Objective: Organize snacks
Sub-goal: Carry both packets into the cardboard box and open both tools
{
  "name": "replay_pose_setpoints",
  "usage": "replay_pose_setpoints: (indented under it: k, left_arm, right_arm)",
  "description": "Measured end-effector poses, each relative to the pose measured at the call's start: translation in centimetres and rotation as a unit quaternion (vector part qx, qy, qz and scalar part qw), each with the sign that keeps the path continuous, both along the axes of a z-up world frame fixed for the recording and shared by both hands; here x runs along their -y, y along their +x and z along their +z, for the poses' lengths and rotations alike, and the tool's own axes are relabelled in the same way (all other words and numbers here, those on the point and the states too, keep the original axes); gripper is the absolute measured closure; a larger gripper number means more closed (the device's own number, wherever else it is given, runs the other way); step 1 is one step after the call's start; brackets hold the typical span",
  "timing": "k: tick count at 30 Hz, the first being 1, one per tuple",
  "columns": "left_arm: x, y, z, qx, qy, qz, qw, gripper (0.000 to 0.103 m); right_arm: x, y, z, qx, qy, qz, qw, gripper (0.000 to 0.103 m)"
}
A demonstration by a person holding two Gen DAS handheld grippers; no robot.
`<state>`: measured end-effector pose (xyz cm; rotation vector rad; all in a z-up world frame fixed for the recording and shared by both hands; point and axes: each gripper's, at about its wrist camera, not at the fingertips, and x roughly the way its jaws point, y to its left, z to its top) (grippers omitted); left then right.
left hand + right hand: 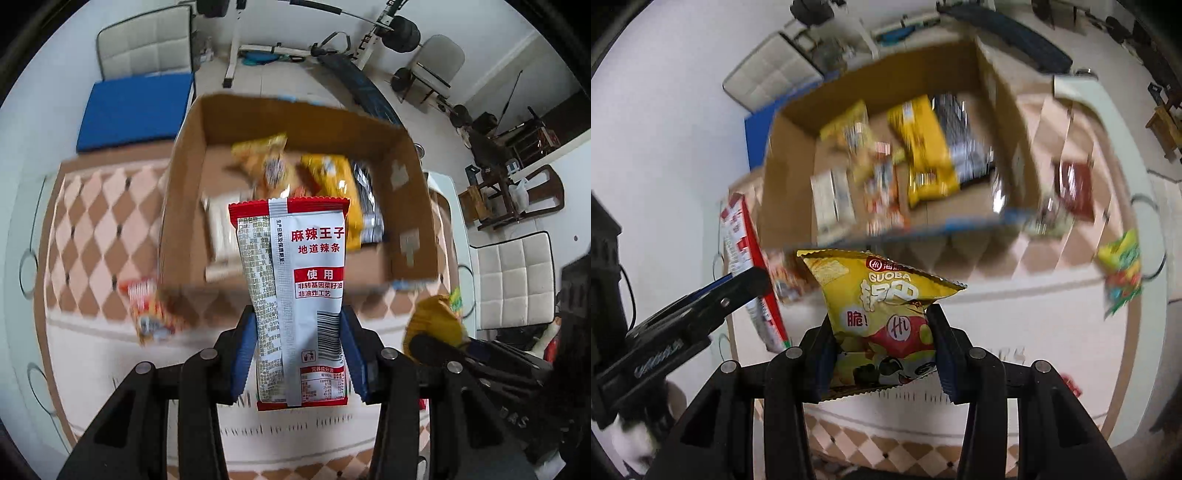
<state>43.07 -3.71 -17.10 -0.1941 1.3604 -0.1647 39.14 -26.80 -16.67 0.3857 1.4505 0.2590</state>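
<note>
- Gripping a red-and-white snack packet [295, 295] between its blue pads, the left claw [298, 354] holds it upright, barcode side to the camera, just short of the cardboard box [413, 206].
- The right claw [882, 350] is closed on a yellow crisps bag [879, 317] printed "GUOBA", held above the worktop [1034, 332] in front of the same box.
- Inside the box lie several snacks: two yellow bags [332, 192], a dark silver-striped packet [369, 206] and a pale flat pack [221, 229]; blur hides their details.
- Loose on the patterned worktop are an orange-red packet [147, 310] left of the box, a dark red pack [1075, 192] to its right, and a green-and-yellow bag [1123, 269] further right.
</note>
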Motion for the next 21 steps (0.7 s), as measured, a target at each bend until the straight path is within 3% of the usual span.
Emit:
replay_pose_setpoints:
  k: [6, 10, 21]
  left_arm:
    - [1.2, 6.5, -1.1, -0.017, 0.019, -0.016, 0.9996, 0.062]
    - [1.6, 9.6, -3.7, -0.039, 0.035, -0.02, 0.9984, 0.062]
    - [1.3, 12.3, -10.7, -0.103, 0.058, -0.018, 0.9928, 0.059]
  right_arm:
    - [-0.7, 5.0, 0.2, 0.028, -0.039, -0.018, 0.999, 0.055]
    - [-0.6, 7.7, -1.9, 0.022, -0.067, -0.026, 0.997, 0.055]
    - [-0.3, 10.6, -9.6, -0.034, -0.087, -0.042, 0.995, 0.055]
